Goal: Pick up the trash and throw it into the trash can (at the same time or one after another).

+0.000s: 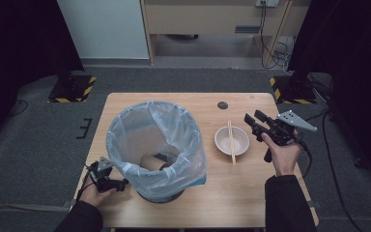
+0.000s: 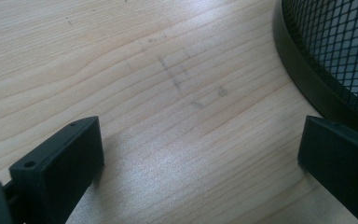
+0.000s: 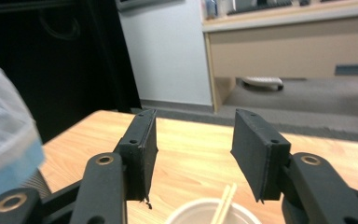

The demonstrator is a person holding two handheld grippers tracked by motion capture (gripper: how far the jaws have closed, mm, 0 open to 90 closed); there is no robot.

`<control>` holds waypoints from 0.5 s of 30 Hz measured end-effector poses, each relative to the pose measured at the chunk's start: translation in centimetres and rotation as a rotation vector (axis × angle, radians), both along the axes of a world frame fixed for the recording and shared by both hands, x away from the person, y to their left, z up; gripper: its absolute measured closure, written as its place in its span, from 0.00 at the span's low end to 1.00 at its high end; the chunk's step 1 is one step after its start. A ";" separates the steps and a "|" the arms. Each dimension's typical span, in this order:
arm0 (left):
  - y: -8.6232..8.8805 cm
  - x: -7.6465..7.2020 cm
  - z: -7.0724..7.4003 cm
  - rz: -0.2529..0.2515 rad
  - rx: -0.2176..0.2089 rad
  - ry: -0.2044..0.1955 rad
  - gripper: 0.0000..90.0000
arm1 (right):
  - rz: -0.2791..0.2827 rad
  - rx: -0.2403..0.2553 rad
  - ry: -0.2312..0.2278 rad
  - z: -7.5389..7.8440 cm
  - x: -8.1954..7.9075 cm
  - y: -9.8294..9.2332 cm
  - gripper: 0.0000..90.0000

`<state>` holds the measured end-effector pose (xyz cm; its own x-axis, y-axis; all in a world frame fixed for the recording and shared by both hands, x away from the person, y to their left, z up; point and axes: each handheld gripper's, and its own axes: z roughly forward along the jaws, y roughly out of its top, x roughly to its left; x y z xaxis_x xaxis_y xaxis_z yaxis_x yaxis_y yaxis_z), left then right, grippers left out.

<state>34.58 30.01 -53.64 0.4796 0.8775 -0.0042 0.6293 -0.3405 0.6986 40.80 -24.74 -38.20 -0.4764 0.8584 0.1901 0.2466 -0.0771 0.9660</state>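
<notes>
A black mesh bin (image 1: 162, 193) lined with a clear plastic bag (image 1: 155, 140) stands on the left half of the wooden table (image 1: 222, 193). To its right sits a white bowl (image 1: 221, 145) with a pair of chopsticks (image 1: 231, 137) laid across it. My left gripper (image 1: 120, 183) rests low at the bin's front left, open, with bare wood between its jaws (image 2: 200, 135) and the bin's base (image 2: 307, 70) beside the right one. My right gripper (image 1: 252, 118) hovers just right of the bowl, open and holding nothing (image 3: 193, 121). Below it are the bowl's rim (image 3: 186, 215) and the chopsticks (image 3: 223, 205).
A small dark round mark (image 1: 222, 105) lies near the table's far edge. Dark stands with yellow-black striped feet (image 1: 72, 89) flank the table's far corners on the grey carpet. A pale cabinet (image 1: 212, 19) stands behind. The bag (image 3: 4, 135) bulges at the left of the right gripper view.
</notes>
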 end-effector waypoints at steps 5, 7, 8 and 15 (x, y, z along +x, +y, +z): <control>0.0 0.0 0.0 0.000 0.000 0.000 0.00 | -0.025 -0.036 0.061 -2.2 0.8 -0.2 0.62; 0.0 0.0 0.0 0.000 0.000 0.000 0.00 | -0.026 -0.047 0.074 -2.6 0.9 -0.2 0.63; 0.0 0.0 0.0 0.000 0.000 0.000 0.00 | -0.028 -0.059 0.095 -3.3 1.1 0.0 0.65; 0.0 0.0 0.0 0.000 0.000 0.000 0.00 | -0.030 -0.120 0.172 -6.0 1.8 0.9 0.69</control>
